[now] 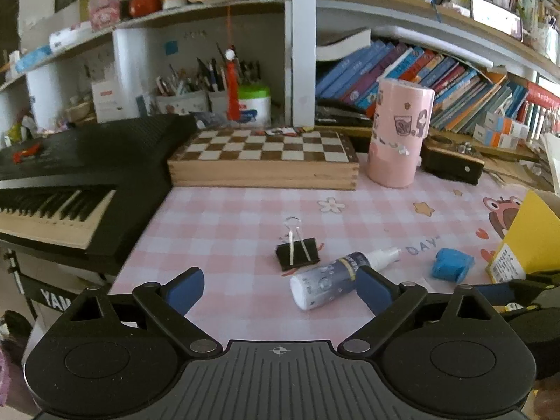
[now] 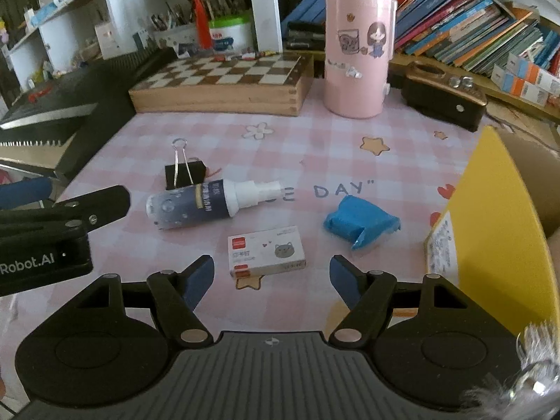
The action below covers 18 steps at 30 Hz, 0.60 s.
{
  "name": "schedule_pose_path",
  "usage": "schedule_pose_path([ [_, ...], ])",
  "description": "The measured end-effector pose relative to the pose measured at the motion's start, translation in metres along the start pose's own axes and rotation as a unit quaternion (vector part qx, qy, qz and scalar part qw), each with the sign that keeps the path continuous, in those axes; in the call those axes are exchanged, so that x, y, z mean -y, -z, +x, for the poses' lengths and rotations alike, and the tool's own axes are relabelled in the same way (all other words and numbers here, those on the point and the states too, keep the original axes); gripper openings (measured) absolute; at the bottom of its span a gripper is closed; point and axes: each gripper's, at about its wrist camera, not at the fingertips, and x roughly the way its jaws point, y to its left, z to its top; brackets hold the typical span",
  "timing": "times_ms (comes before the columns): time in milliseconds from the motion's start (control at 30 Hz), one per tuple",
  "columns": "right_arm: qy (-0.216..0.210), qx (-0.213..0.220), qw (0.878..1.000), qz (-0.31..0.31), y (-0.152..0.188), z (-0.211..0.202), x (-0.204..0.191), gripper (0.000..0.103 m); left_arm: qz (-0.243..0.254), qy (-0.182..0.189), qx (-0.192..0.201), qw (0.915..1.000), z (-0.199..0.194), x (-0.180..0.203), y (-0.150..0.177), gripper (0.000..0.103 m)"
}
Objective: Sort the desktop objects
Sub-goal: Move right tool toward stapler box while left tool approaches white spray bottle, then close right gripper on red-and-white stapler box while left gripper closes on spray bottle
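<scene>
light: soft, dim | shadows: faint | blur: slight | edges: strong fisheye bending

The table [image 2: 301, 140] has a pink checked cover with stars and flowers. A black clip [image 2: 184, 174] lies just beside a spray bottle [image 2: 196, 206] on its side. Near them are a small white box [image 2: 266, 251] and a blue packet [image 2: 360, 222]. At the back stand a chess board [image 2: 224, 82], a pink tube [image 2: 357, 56] and a dark case [image 2: 444, 99]. A yellow box [image 2: 490, 231] is at the right edge.
</scene>
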Motion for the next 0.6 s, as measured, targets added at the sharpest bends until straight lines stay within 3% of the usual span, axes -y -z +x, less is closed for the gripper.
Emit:
schedule_pose_path([
  [367,-0.003,-0.017,0.999,-0.028,-0.007,0.033,0.002,0.07,0.036,0.041,-0.043,0.9976,0.053,0.019,-0.011,0.095],
  [467,-0.006,-0.013,0.999,-0.034,-0.007,0.034,0.004,0.065,0.046,0.049,-0.052,0.9964,0.065,0.022,-0.009,0.095],
  [533,-0.002,-0.009,0.999,-0.035,-0.007,0.033,0.005,0.053,0.053,0.056,-0.058,0.9953,0.07,0.024,-0.008,0.092],
  [600,0.015,-0.007,0.999,-0.027,-0.006,0.031,0.008,0.052,0.063,0.065,-0.065,0.9938,0.074,0.026,-0.006,0.089],
])
